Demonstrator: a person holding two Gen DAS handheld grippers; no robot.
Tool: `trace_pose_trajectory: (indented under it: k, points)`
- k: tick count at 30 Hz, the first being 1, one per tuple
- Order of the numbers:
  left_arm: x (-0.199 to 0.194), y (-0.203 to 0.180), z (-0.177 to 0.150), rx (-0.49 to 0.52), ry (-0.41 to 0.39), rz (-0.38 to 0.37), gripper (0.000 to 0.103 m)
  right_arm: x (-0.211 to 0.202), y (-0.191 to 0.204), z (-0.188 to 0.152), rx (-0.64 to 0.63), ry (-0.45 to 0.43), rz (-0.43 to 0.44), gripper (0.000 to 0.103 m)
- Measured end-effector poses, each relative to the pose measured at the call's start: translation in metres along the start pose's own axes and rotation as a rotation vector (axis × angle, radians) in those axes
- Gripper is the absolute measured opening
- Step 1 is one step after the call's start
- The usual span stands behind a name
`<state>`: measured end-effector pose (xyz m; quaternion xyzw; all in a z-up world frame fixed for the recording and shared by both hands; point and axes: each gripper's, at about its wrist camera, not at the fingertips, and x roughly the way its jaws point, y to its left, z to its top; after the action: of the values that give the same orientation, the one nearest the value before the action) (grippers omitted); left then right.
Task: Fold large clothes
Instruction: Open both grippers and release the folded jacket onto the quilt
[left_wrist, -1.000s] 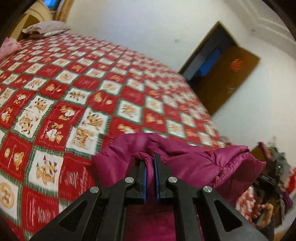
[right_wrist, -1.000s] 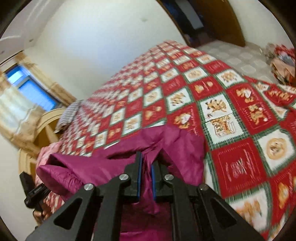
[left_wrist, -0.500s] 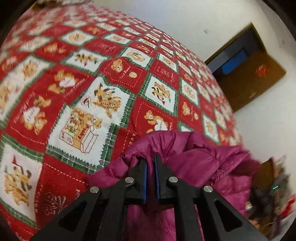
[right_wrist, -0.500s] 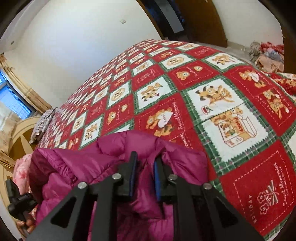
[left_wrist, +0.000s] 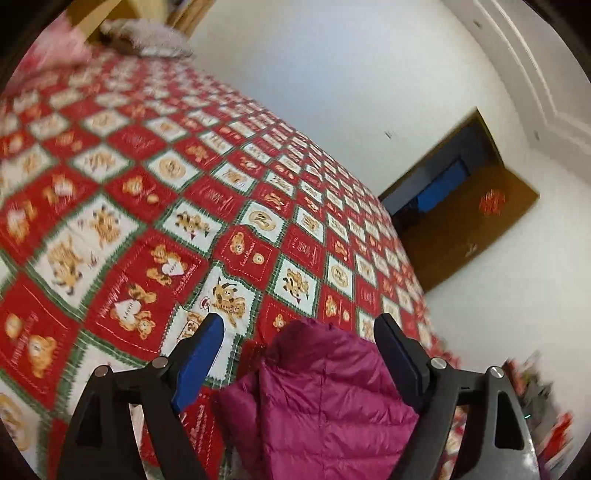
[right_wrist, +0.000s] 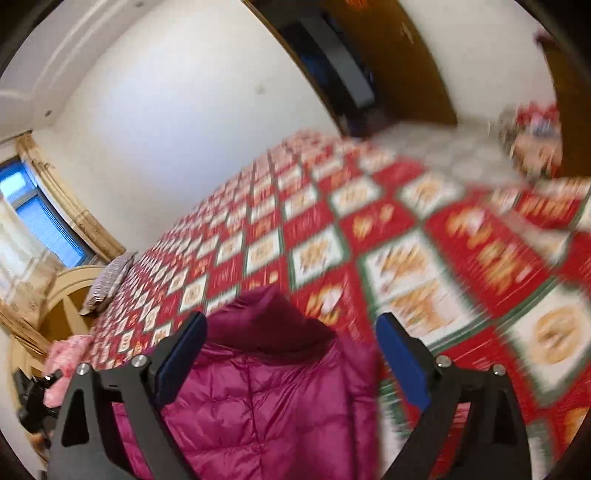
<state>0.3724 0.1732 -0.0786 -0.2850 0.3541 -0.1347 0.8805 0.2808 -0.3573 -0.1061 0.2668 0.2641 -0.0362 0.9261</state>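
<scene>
With both the left claw (left_wrist: 298, 354) and right claw (right_wrist: 291, 350) just sprung apart and gripping nothing, the magenta down jacket (left_wrist: 321, 402) sits low-centre on the bed (left_wrist: 155, 184), so back straight off before regripping.

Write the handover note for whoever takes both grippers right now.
Left gripper: jaws have just been opening, now wide, pads off the cloth.
Right gripper: the same, open, jacket edge between the fingers but not pinched.
Magenta puffer jacket lies on the near edge of the bed quilt, released by both grippers.
Done: jacket laid down on the bed.
Left: how far the folding has got cannot be told; check, smooth it, and make the remaining folds.
</scene>
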Motion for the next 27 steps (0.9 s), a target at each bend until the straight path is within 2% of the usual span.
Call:
trace_pose_trajectory:
  k: [1, 2, 6, 8, 11, 14, 17, 20, 22, 25, 27]
  points:
    - [-0.001, -0.014, -0.007, 0.058, 0.003, 0.028, 0.084, -0.008, 0.010, 0.001, -0.054, -0.001, -0.006, 0.079]
    - [0.002, -0.030, -0.017, 0.130, 0.012, 0.052, 0.084, -0.012, 0.023, 0.000, -0.124, 0.014, -0.013, 0.068]
    - [0.023, -0.081, -0.060, 0.331, 0.036, 0.134, 0.084, 0.003, 0.089, -0.025, -0.384, 0.115, -0.036, 0.052]
    - [0.048, -0.103, -0.076, 0.402, 0.061, 0.190, 0.084, 0.021, 0.121, -0.038, -0.489, 0.126, -0.041, 0.052]
    - [0.080, -0.122, -0.085, 0.486, 0.050, 0.275, 0.084, 0.067, 0.150, -0.050, -0.539, 0.195, -0.033, 0.052]
    - [0.106, -0.127, -0.082, 0.557, 0.005, 0.405, 0.084, 0.104, 0.155, -0.061, -0.572, 0.220, -0.089, 0.043]
    - [0.131, -0.117, -0.076, 0.611, -0.026, 0.521, 0.084, 0.135, 0.146, -0.073, -0.580, 0.262, -0.108, 0.043]
    - [0.155, -0.096, -0.072, 0.598, -0.012, 0.602, 0.084, 0.148, 0.134, -0.082, -0.551, 0.280, -0.107, 0.043]
    - [0.165, -0.080, -0.070, 0.538, 0.015, 0.606, 0.084, 0.149, 0.132, -0.083, -0.542, 0.276, -0.101, 0.043]
    - [0.176, -0.047, -0.063, 0.376, 0.065, 0.515, 0.086, 0.151, 0.133, -0.084, -0.539, 0.279, -0.097, 0.043]
    - [0.180, -0.032, -0.060, 0.298, 0.085, 0.481, 0.090, 0.155, 0.132, -0.084, -0.528, 0.290, -0.088, 0.043]
